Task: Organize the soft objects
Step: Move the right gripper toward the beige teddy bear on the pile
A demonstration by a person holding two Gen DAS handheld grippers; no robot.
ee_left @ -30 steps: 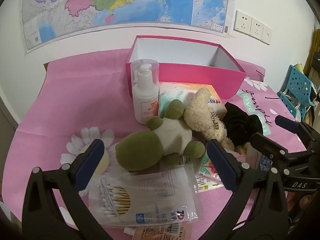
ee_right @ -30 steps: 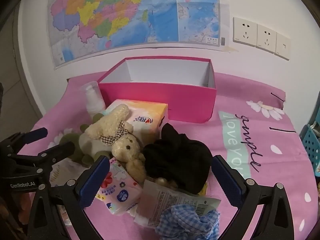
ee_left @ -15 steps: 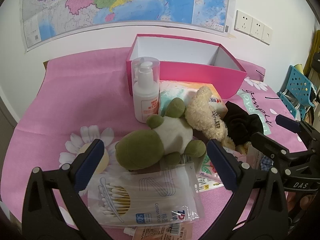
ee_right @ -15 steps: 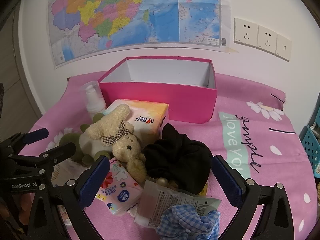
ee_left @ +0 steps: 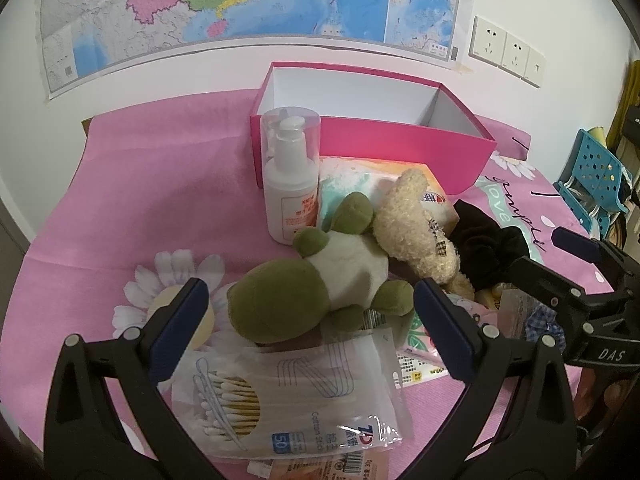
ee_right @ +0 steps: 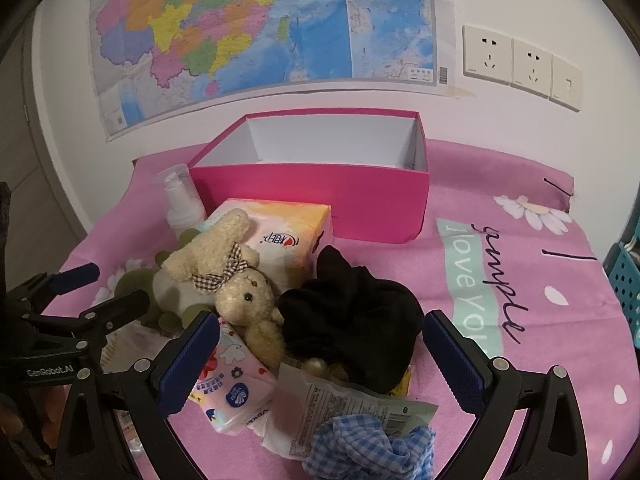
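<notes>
A green and white plush frog (ee_left: 304, 284) lies on the pink cloth, just beyond my open left gripper (ee_left: 308, 304). Against it leans a cream teddy bear (ee_left: 420, 232) (ee_right: 236, 280) with a checked bow. A black scrunchie (ee_right: 356, 316) (ee_left: 484, 248) sits in front of my open right gripper (ee_right: 320, 344), and a blue checked scrunchie (ee_right: 372, 448) lies between that gripper's arms. The open pink box (ee_left: 372, 140) (ee_right: 320, 184) stands at the back, white inside, with nothing visible in it.
A white pump bottle (ee_left: 292, 184), a tissue pack (ee_right: 288, 236), a bag of cotton swabs (ee_left: 280, 396), a small floral tissue packet (ee_right: 228, 384) and a clear wrapper (ee_right: 340, 404) crowd the toys. A blue plastic crate (ee_left: 596, 176) stands off the table's right side.
Both grippers have drifted very slightly; the left view shifted a little lower on the scene. Nothing was picked up or moved.
</notes>
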